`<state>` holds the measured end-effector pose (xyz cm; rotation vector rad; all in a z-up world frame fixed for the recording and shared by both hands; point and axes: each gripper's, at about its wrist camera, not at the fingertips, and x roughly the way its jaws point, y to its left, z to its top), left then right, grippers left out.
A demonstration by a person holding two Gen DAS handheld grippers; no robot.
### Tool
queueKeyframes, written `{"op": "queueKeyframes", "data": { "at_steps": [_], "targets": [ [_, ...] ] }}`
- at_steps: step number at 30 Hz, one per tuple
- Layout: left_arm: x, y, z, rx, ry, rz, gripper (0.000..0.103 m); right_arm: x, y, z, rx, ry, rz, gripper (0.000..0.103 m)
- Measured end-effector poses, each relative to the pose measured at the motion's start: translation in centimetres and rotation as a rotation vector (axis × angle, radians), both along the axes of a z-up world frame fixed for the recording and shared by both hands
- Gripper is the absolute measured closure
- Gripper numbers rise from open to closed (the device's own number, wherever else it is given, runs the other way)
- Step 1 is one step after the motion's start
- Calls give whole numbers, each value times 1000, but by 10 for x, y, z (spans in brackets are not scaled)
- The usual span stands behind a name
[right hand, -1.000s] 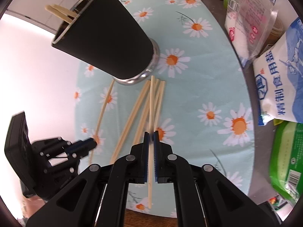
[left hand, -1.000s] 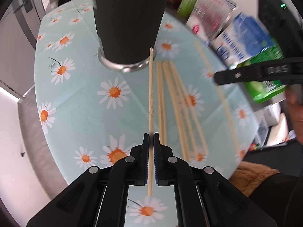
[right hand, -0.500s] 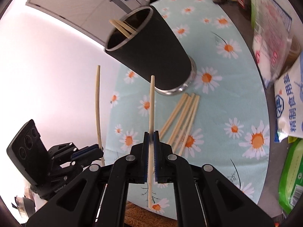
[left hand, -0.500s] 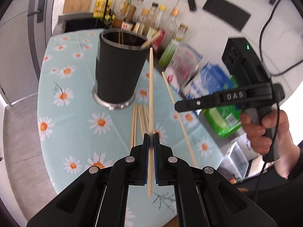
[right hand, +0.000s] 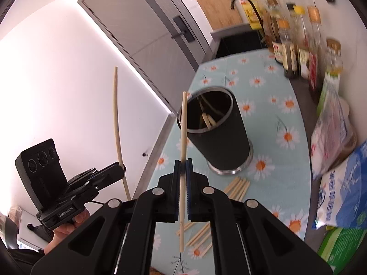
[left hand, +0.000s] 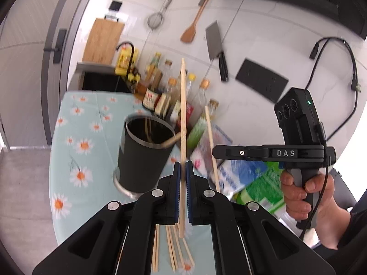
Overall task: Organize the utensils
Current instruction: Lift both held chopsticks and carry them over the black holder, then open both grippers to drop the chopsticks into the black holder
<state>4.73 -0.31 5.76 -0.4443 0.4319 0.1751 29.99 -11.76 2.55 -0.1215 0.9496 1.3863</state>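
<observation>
Both grippers are clenched, each grasping one chopstick upright: the left gripper [left hand: 182, 167] holds its chopstick [left hand: 182, 114] and the right gripper [right hand: 182, 167] its chopstick [right hand: 183, 137]. The black holder [right hand: 218, 135] stands ahead of both jaws. Best tip each stick's end down over the rim before releasing, one gripper at a time. More chopsticks [right hand: 236, 186] lie on the tabletop [right hand: 270, 105] beneath the jaws.

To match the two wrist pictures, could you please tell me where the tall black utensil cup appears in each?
Left wrist view: tall black utensil cup left of centre, beyond the closed fingers.
Right wrist view: it stands right of centre.
Shared landmark: the loose bamboo chopsticks at its base.
</observation>
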Motion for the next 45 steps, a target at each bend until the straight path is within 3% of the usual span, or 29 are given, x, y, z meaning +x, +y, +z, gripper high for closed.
{"op": "queueKeyframes", "data": {
  "at_steps": [7,14,18,23,30,36,38,39,45],
  "targets": [
    [9,17,15,62,-124,55,99,8,12,34,145,-85,-16,97],
    [26,44,16,61,-230,59,99,15,30,66,267,-164,-32,97],
    [37,52,20,85,-293,57,99,31,47,72,327,-154,-43,97],
    [51,65,22,94,-336,83,99,43,62,75,349,-215,-69,97],
    [72,77,9,97,-340,90,99,53,81,57,334,-271,-85,97],
    [86,75,-9,121,-287,101,99,58,91,30,281,-284,-102,97],
    [87,75,-14,115,-262,94,98,59,88,28,276,-281,-114,86],
    [87,74,-16,128,-250,110,98,60,86,28,279,-277,-119,76],
    [79,74,-24,120,-223,130,98,61,75,32,287,-255,-126,75]
  ]
}}
